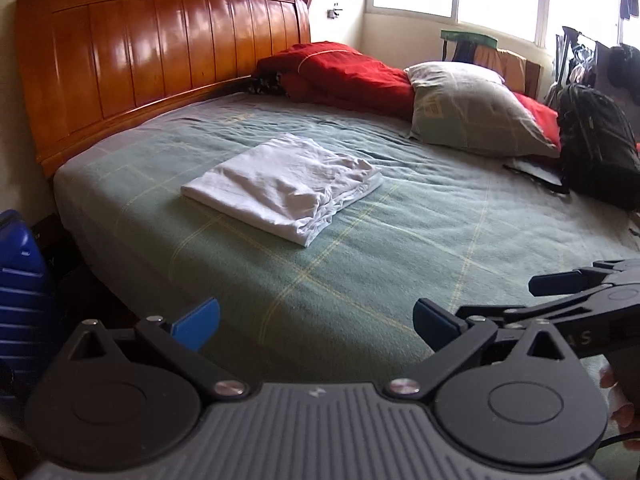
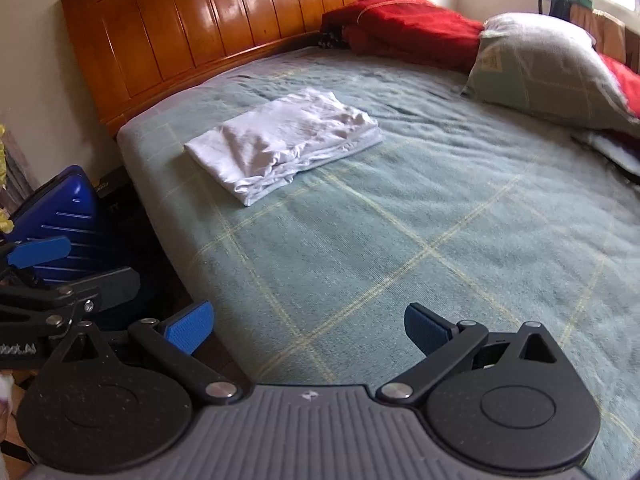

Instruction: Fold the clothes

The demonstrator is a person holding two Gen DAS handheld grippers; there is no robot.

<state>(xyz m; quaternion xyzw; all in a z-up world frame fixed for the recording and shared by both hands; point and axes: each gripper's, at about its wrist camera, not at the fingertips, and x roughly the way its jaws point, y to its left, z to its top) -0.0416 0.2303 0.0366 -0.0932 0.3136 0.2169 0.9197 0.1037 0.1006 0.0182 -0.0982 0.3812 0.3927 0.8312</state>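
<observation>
Folded white garment (image 1: 284,188) on green bed (image 1: 360,280), both tools spread, empty, left tool (image 1: 316,322), right tool (image 2: 308,326), backpack (image 1: 596,140) in left view only, yellow item (image 2: 5,148) in right view only

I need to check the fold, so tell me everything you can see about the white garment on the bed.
The white garment is thin, soft-looking cloth, folded into a flat, roughly rectangular bundle with several stacked layers showing along its near edges. Its top is lightly wrinkled. It lies on the green checked bedspread, toward the wooden headboard side. Only the bedspread touches it; both grippers are open and well clear.
</observation>
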